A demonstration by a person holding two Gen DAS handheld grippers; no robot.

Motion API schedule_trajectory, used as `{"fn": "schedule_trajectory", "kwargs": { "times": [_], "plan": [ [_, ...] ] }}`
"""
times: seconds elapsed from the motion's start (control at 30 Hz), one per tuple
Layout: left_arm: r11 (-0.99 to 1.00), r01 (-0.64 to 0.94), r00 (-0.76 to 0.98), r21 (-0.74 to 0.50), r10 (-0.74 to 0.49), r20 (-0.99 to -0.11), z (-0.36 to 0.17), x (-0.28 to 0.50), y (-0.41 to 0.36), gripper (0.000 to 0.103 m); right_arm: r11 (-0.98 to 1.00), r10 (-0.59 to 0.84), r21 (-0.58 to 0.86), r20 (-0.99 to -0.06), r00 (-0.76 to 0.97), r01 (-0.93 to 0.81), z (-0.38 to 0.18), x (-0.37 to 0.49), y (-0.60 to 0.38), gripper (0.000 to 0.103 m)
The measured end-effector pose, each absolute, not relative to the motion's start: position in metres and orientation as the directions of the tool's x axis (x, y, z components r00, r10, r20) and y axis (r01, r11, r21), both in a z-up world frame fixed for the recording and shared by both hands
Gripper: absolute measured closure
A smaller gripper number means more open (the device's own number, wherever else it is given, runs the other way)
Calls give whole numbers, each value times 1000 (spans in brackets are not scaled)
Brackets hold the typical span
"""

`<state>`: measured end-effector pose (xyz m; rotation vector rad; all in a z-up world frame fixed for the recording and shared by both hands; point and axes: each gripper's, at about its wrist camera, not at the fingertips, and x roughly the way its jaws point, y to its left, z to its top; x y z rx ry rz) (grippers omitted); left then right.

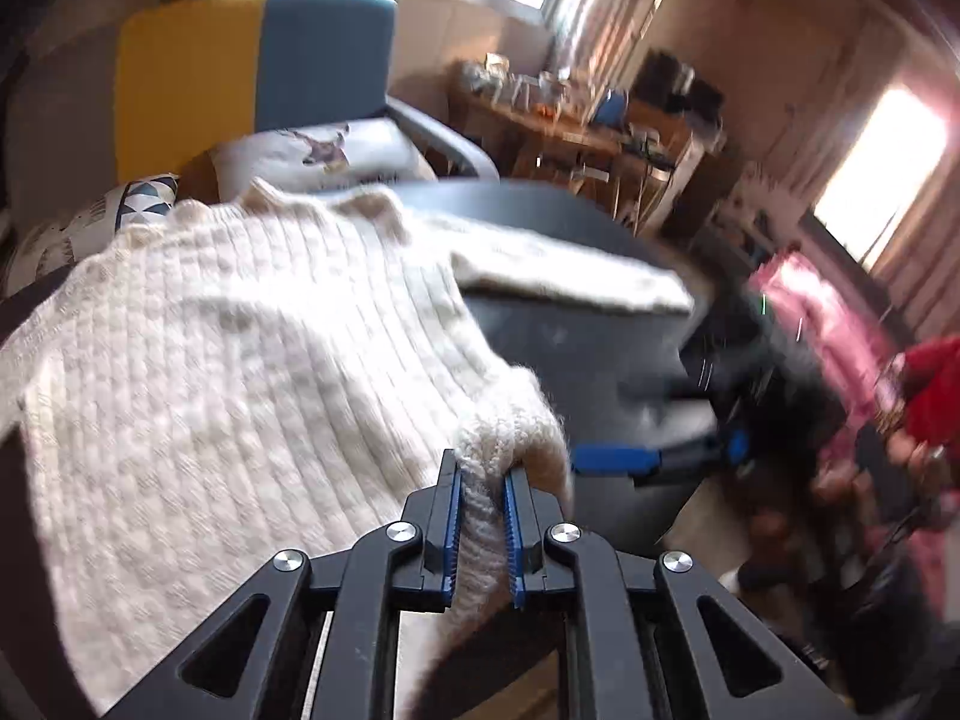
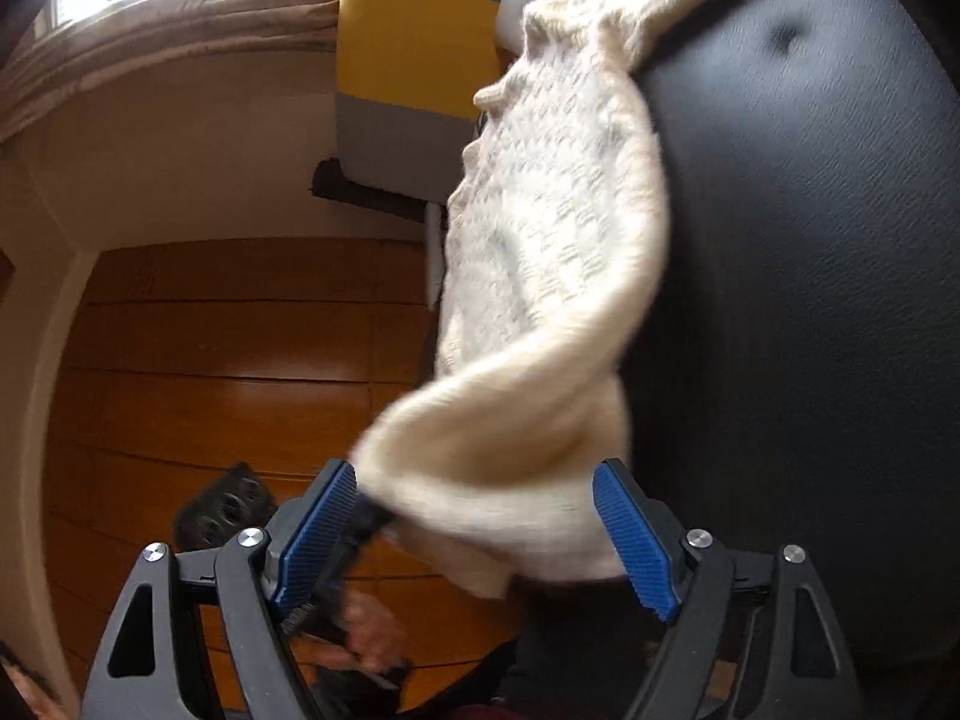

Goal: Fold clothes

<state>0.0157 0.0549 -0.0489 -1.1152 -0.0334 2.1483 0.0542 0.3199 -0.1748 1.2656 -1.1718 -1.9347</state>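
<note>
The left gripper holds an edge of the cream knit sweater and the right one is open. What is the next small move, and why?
Probably close the right gripper. Its jaws stand wide apart with a hanging fold of the cream sweater between them, not yet pinched. The left gripper is already shut on another edge, so a second hold would let both lift the sweater and spread it over the dark table.

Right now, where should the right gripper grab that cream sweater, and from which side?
Take the rolled edge of the cream sweater hanging between the open right gripper, coming straight forward. That fold is thick and free of the black table; the left gripper already clamps another edge.
</note>
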Motion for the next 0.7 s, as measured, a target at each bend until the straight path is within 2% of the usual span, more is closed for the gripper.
{"fn": "schedule_trajectory", "kwargs": {
  "times": [0.1,0.17,0.23,0.33,0.5,0.63,0.7],
  "plan": [
    [-748,-563,-419,-352,625,-659,-18,-3,32,90,-715,-637,697,-619,-459,53,-158,70,315,19],
    [-752,-556,-434,-353,625,-648,-6,-13,23,90,-816,-550,565,-692,-468,124,-145,82,301,20],
    [-755,-562,-448,-336,620,-644,3,-16,24,90,-849,-523,489,-726,-446,200,-139,94,284,21],
    [-750,-579,-455,-319,622,-637,11,-18,30,90,-866,-500,412,-743,-446,285,-128,108,252,22],
    [-710,-640,-426,-293,646,-633,20,-3,47,90,-869,-495,352,-643,-584,349,-97,127,225,22],
    [-654,-711,-394,-256,673,-626,28,14,64,90,-900,-432,255,-623,-652,353,-83,123,207,22],
    [-625,-744,-374,-236,682,-628,31,20,74,90,-907,-420,256,-611,-670,335,-85,110,205,22]
  ]
}}
